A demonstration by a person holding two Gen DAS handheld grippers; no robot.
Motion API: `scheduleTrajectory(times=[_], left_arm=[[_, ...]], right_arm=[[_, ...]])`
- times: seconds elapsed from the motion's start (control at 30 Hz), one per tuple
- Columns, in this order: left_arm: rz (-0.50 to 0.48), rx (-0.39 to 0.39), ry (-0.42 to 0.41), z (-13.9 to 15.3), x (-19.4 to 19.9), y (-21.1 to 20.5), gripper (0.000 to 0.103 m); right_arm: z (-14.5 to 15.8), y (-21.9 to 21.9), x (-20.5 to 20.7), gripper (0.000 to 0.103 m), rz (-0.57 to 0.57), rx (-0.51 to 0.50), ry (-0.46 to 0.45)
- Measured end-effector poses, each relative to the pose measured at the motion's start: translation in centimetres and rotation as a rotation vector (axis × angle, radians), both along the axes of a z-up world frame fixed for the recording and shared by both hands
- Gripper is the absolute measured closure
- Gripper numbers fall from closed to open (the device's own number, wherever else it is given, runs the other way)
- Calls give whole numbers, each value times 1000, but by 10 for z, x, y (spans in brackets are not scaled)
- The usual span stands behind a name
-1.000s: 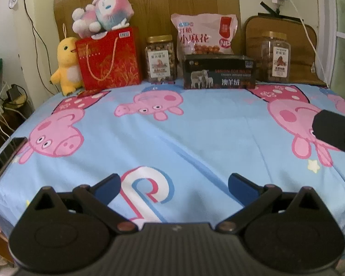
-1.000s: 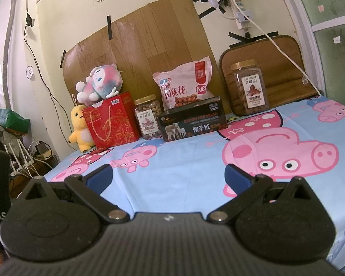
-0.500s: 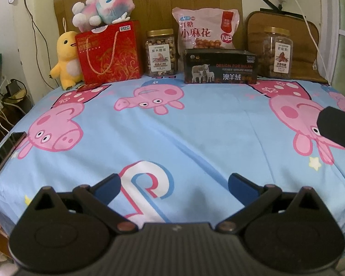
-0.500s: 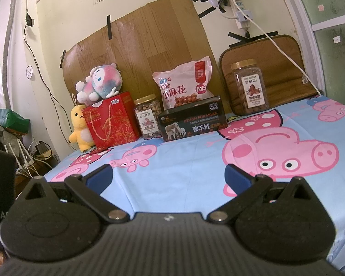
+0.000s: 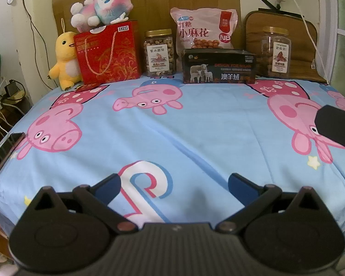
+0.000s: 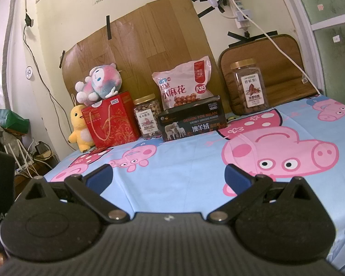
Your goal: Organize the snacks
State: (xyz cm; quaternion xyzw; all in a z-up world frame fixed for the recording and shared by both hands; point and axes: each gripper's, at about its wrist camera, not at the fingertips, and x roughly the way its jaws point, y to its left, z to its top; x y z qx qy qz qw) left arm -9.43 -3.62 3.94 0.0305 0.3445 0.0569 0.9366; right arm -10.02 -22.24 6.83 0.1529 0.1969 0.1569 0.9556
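Left gripper [image 5: 174,183] and right gripper [image 6: 168,174] level above bedsheet [image 5: 195,133], jaws wide, holding nothing

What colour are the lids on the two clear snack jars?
Gold on both clear plastic snack jars; the left wrist view shows them best.

Printed cotton-like bedsheet [image 5: 172,138], matt; glossy plastic snack bag [image 5: 203,31]; clear plastic jars [image 5: 158,54] with gold lids; glossy red paper gift bag [image 5: 108,55]; wood-grain board [image 6: 138,46].
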Motion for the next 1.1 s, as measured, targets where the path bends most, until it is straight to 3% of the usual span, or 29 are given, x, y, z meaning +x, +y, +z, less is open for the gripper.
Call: scheduleTrajectory(times=[1.1], left_arm=[[-13, 11, -15, 2, -2, -4, 0]], right_arm=[[-1, 1, -2, 0, -5, 1, -7]])
